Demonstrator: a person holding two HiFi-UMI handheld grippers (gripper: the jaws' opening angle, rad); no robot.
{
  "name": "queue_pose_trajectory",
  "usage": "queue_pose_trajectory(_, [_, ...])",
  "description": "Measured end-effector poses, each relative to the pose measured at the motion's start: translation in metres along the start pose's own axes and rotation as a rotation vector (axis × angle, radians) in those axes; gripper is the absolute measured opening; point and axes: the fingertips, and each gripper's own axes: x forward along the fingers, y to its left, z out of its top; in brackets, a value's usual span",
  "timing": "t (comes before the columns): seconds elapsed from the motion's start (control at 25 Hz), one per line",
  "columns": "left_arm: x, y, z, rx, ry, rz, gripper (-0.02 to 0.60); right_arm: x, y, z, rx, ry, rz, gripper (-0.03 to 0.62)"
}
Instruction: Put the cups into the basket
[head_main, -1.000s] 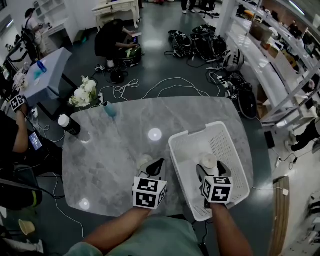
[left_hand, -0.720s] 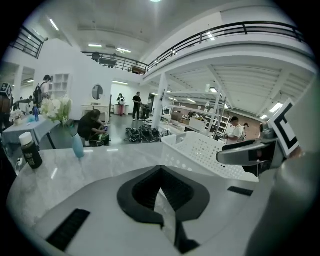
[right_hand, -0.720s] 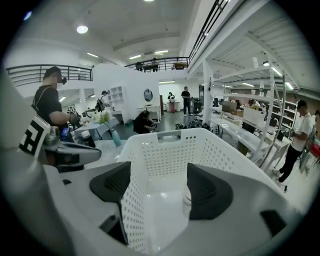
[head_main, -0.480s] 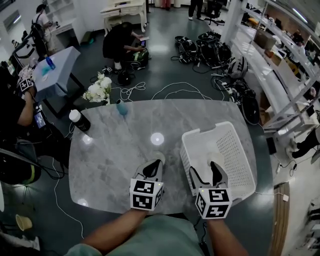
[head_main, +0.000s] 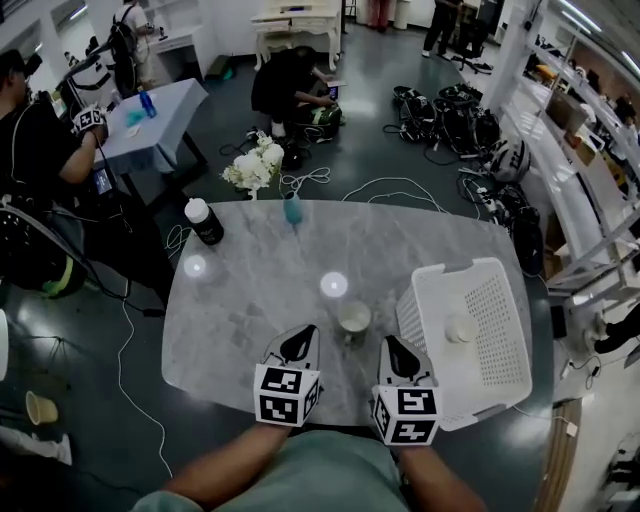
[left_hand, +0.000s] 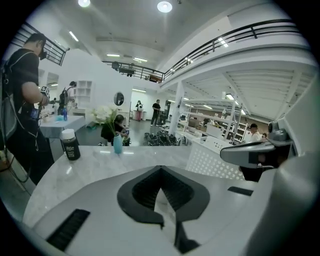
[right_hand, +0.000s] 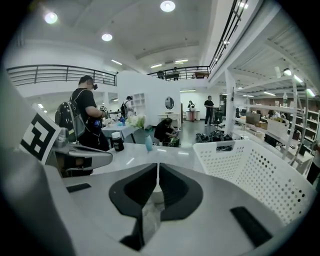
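Right tool, jaws just closed on nothing, hangs left of the basket, one cup already inside. Your left tool is shut, empty. Second cup stands on the desk just beyond both: likely next.

Big open hall w/ white walls & a dark, glossy floor. Round ceiling lamps overhead. Their glare shows as bright spots on the grey marble table, which has rounded corners & sits mid head view. A mezzanine w/ black railing runs along the upper level. White shelving racks line the R side. At the far end: a white desk, & L of it a small pale-blue table. Loose white cables & a heap of dark bags lie on the floor beyond the marble table.
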Motion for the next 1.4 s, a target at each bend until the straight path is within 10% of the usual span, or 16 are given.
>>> queue_pose_trajectory(1.4, [-0.021,0.007,-0.015,0.018,0.01,0.033,0.002,0.012,0.041,-0.04,-0.054,0.098,0.073,0.018])
